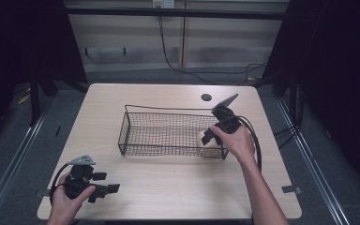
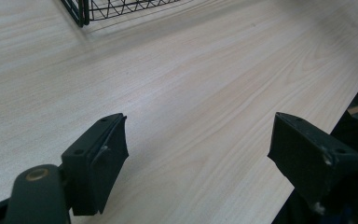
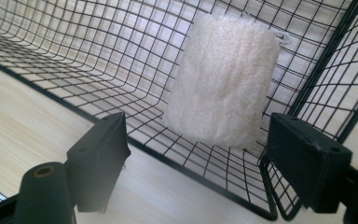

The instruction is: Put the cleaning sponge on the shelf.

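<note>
Wire basket at the centre of a pale wood-grain desk, with a white, fuzzy rolled cloth lying inside it at its right end, against the mesh floor and near the corner wall. Right claw, held in the person's right hand, reaches over the basket's right end; in the right gripper view its jaws stand wide apart on either side of the cloth and above it, gripping nothing. Left claw, held in the left hand, rests near the desk's front-left corner, well apart from the basket; its jaws are likewise wide open and empty, over bare desk
</note>
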Motion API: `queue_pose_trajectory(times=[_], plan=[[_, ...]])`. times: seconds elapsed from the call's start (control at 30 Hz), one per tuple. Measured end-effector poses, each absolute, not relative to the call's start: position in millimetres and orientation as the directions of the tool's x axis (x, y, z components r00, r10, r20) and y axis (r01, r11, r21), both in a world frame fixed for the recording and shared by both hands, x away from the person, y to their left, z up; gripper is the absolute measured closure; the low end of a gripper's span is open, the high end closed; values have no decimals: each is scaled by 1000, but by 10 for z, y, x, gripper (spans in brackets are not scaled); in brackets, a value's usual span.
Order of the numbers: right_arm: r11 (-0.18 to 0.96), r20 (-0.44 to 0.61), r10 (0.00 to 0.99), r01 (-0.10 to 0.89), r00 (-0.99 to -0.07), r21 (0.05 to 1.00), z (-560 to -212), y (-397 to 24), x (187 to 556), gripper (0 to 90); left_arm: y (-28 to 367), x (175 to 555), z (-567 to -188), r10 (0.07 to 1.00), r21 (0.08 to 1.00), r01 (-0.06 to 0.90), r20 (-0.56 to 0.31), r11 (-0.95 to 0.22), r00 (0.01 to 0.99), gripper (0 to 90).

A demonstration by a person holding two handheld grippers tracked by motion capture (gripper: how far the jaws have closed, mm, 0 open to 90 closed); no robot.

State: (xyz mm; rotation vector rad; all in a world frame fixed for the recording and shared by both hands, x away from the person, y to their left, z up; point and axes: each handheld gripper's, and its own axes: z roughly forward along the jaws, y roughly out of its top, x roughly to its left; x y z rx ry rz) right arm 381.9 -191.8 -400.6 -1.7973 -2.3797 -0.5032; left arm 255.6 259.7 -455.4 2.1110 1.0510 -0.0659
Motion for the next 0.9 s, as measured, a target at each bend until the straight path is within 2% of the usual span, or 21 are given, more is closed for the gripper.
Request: queue_pose_trajectory(times=[0.77,0.9], plan=[[279,316,870,906,-379,319,-3814,-2121,3341,262,2593,2555,-4558,666,610,702,-355,-367,656,188],[283,282,879,898,-383,338,-3823,-2155,3242,262,2591,2555,-4558,667,606,704,-354,-370,656,188]])
